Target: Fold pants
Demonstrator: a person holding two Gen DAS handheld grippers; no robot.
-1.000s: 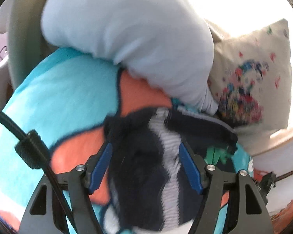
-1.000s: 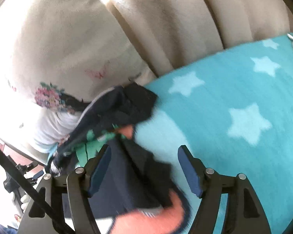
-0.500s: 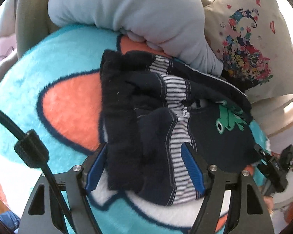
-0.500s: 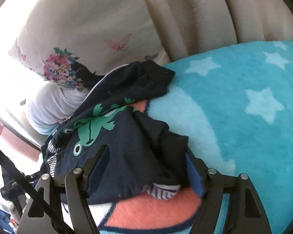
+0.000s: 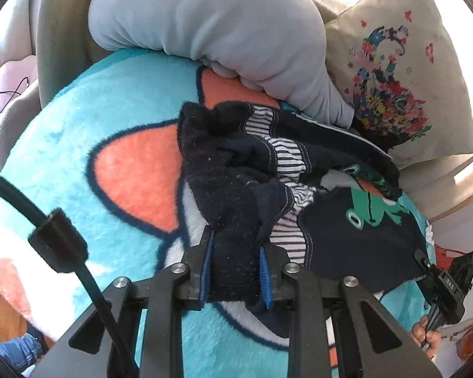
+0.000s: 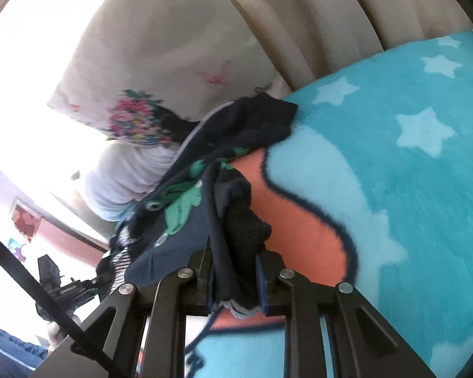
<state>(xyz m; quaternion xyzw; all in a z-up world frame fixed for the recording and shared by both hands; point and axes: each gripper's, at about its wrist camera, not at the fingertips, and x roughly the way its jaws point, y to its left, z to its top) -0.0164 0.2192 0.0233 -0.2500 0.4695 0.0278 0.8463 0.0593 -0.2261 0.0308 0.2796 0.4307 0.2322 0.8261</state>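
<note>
We have the left gripper (image 5: 235,271) closed on a thick fuzzy dark edge of the pants (image 5: 347,230), and the right gripper (image 6: 233,278) pinched on another bunched edge of the same garment. The pants lie crumpled straight ahead of both tools on the turquoise blanket (image 5: 78,132), running away from our fingers toward the floral pillow (image 5: 394,72). Seen from the left gripper, the bulk spreads ahead and to the right, so the long axis seems to run forward from our grips. The left view shows the striped lining and the frog print (image 5: 372,208) laid open; the right view shows them only edge-on, but reveals the starred blanket stretch lying right of the tool.
</note>
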